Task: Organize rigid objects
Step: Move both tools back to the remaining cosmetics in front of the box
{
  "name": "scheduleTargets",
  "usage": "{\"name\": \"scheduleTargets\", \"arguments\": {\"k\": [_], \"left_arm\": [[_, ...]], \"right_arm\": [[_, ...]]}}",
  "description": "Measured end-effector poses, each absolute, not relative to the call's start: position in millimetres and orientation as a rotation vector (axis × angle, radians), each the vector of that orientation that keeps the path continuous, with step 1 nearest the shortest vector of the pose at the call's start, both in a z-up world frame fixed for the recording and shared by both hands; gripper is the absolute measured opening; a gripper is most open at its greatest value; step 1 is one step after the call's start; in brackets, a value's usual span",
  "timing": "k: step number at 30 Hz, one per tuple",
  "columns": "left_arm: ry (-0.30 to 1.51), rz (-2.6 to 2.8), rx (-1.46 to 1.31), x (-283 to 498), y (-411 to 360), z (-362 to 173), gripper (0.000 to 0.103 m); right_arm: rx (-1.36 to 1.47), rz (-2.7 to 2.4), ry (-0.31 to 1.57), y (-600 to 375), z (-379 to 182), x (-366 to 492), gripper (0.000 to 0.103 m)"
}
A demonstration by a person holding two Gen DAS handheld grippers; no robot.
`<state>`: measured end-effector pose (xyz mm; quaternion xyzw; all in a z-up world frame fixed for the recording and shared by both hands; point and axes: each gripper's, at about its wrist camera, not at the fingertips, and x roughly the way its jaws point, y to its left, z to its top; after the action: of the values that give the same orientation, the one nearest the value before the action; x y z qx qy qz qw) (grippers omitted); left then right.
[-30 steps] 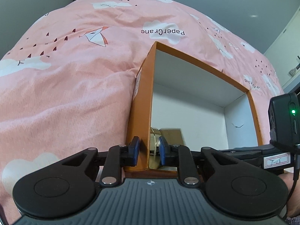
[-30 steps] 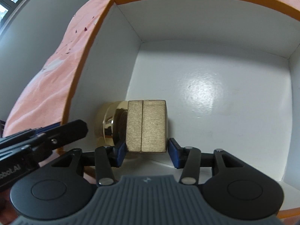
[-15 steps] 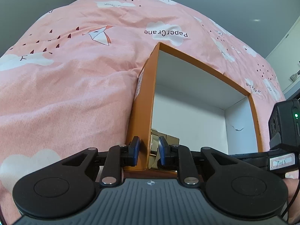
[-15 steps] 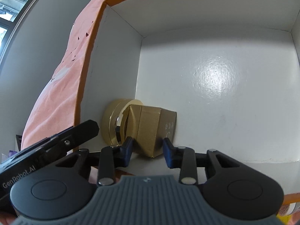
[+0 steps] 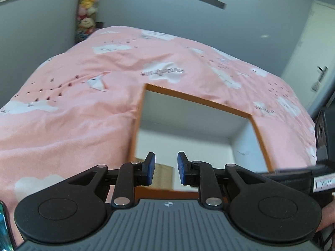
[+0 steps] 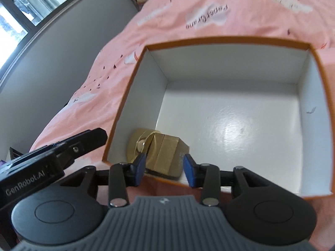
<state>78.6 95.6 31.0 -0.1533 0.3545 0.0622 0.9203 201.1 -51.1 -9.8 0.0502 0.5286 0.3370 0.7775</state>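
Note:
An orange box with a white inside lies on the pink bedcover. In its near left corner sit a gold rectangular box and a round gold tin behind it. My right gripper is open and held above the near rim, its jaws apart on either side of the gold box without touching it. My left gripper is open and empty above the box's near left corner; the gold box shows between its fingers. The left gripper also shows in the right wrist view.
The pink bedcover with cloud prints surrounds the box. Plush toys hang at the far wall. A door stands at the right. A window is at the upper left of the right wrist view.
My right gripper has opened, let go of the gold box in the orange box's corner and pulled back upward. My left gripper has let go of the box's wall and lifted away.

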Motion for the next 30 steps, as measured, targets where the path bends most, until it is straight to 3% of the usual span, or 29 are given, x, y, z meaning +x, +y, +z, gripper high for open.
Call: {"name": "scheduleTargets", "arguments": {"k": [11,16,19,30], "left_arm": [[0.773,-0.005,-0.325,50,63,7,0.029],[0.876,-0.075,-0.335,42,53,-16,0.029],[0.935,-0.088,-0.381,39,54,-27,0.029],[1.016,-0.098,-0.473,32,70,-44,0.029]], "right_arm": [[0.068,0.7,1.015,-111,4,154,0.042],[0.079,0.651,1.091,-132,-7,148,0.043],[0.067,0.601,1.138,-142,-16,145,0.05],[0.223,0.431,1.314,-190,-45,130,0.05]]}}
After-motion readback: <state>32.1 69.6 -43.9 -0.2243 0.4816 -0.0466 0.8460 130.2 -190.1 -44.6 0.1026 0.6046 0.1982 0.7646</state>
